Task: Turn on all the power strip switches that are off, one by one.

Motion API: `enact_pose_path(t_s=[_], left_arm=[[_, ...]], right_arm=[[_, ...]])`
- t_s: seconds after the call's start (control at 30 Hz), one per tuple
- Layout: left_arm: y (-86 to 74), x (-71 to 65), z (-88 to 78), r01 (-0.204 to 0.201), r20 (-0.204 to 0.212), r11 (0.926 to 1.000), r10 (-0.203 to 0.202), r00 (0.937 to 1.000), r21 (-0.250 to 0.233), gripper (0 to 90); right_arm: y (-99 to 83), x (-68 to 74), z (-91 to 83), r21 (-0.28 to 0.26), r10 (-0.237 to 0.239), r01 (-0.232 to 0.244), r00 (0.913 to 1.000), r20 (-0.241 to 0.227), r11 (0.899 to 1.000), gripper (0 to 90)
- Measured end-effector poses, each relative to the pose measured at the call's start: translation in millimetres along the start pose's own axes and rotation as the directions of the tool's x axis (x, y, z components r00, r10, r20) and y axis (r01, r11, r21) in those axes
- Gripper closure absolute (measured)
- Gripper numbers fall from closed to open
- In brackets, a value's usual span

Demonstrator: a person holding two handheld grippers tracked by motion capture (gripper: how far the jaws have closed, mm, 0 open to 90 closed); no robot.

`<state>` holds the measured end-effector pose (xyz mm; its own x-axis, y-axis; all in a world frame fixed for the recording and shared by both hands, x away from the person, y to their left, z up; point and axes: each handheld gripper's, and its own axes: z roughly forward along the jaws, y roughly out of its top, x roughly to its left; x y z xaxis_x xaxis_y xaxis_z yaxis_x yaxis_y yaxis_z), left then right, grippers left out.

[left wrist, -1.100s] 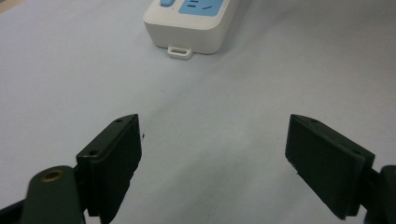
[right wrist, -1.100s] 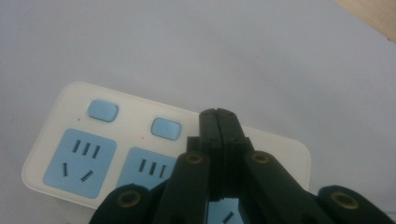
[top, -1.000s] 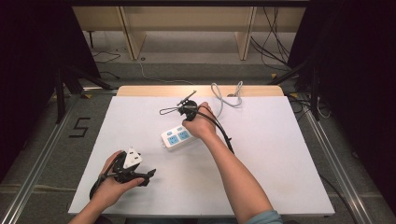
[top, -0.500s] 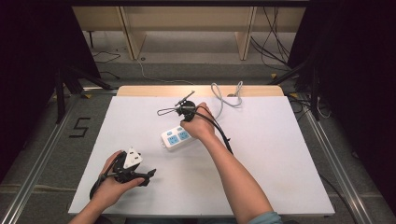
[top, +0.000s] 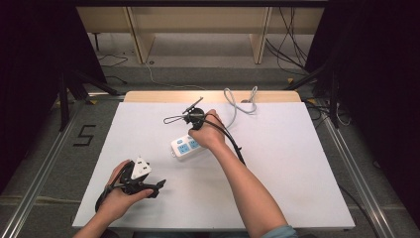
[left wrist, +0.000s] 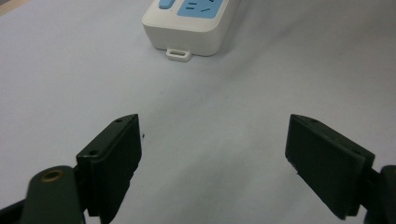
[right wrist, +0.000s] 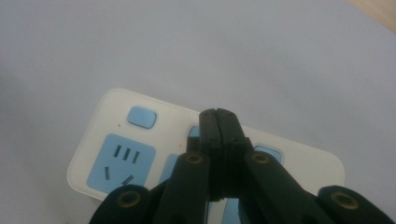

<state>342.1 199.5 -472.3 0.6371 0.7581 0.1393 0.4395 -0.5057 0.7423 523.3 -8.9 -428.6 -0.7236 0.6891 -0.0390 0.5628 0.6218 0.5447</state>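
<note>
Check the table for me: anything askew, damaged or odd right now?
Nothing stands out. The white power strip lies flat and looks intact, its grey cable looped at the far edge. The right hand-held gripper is shut above its switches; the left hand-held gripper is open.

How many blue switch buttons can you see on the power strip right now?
2 on the power strip: one button above the left socket, another right of the shut jaws. More may be hidden behind them.

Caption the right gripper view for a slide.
Shut right tongs poised over a white power strip with blue sockets.
</note>
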Motion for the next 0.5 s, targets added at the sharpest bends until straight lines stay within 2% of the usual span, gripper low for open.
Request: enact_pose_path(t_s=[0.5], left_arm=[[0.2,-0.2,-0.4,-0.002,0.0,1.0,0.002,1.0,-0.002,18.5]], right_arm=[[6.6,9.4,2.9,0.009,-0.011,0.012,0.9998,-0.016,1.0,90.0]])
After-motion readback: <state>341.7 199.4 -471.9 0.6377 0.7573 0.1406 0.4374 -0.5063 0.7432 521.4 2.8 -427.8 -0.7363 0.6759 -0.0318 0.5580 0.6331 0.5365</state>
